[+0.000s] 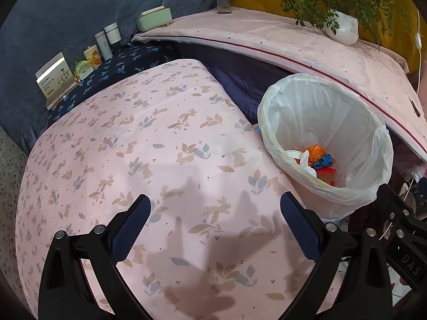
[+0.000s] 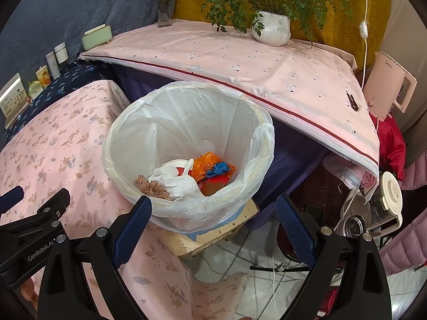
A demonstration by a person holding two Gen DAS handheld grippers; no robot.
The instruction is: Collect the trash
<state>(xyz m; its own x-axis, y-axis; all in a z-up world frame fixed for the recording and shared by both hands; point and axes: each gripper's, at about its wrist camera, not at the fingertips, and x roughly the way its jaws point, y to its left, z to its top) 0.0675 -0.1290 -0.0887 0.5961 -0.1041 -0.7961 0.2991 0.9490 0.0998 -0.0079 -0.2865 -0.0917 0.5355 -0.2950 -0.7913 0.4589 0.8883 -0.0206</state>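
We saw the rabbit-print pink tablecloth point(image 1: 160, 146) spread widest, bare beneath our left gripper point(image 1: 214, 221), whose jaws stood wide and empty. Beside its edge stood the lined trash bin point(image 2: 186, 122), our right gripper point(image 2: 213, 229) gaping empty above it. Inside lay white gloves point(image 2: 176, 180), an orange wrapper point(image 2: 206, 166), a blue scrap point(image 2: 220, 168).

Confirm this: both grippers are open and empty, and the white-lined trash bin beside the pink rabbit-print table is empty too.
Not quite. The left gripper and right gripper are open and empty, but the white-lined trash bin is not: the right wrist view shows an orange wrapper, blue scrap and white crumpled paper inside. It does stand beside the pink rabbit-print table.
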